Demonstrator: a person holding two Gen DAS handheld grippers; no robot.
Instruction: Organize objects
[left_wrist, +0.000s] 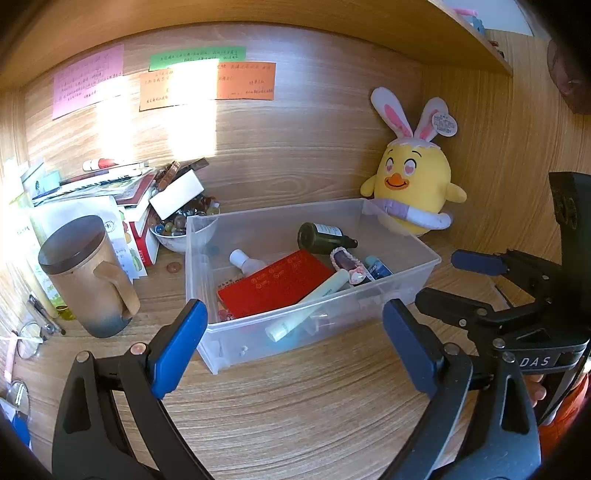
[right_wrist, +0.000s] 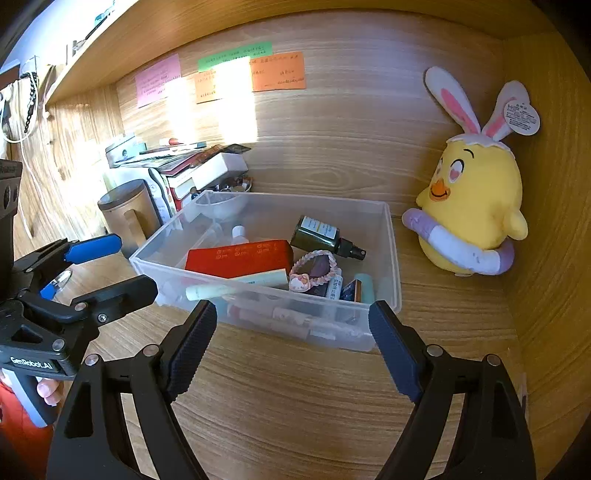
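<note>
A clear plastic bin (left_wrist: 207, 280) (right_wrist: 393, 258) stands on the wooden desk. It holds a red booklet (left_wrist: 277, 282) (right_wrist: 240, 256), a dark green spray bottle (left_wrist: 325, 236) (right_wrist: 321, 234), a pale green tube (left_wrist: 314, 299) (right_wrist: 221, 291), a pink hair tie (right_wrist: 314, 271) and small bottles. My left gripper (left_wrist: 295, 339) is open and empty just in front of the bin. My right gripper (right_wrist: 291, 339) is open and empty before the bin's near wall. Each gripper shows in the other's view, the right one (left_wrist: 476, 280) and the left one (right_wrist: 107, 266).
A yellow plush chick with rabbit ears (left_wrist: 413, 184) (right_wrist: 476, 206) sits at the back right corner. A brown lidded mug (left_wrist: 85, 273) (right_wrist: 129, 214), stacked books and boxes (left_wrist: 122, 195) and a bowl of marbles (left_wrist: 181, 225) stand left of the bin. Sticky notes (left_wrist: 207, 81) hang on the back wall.
</note>
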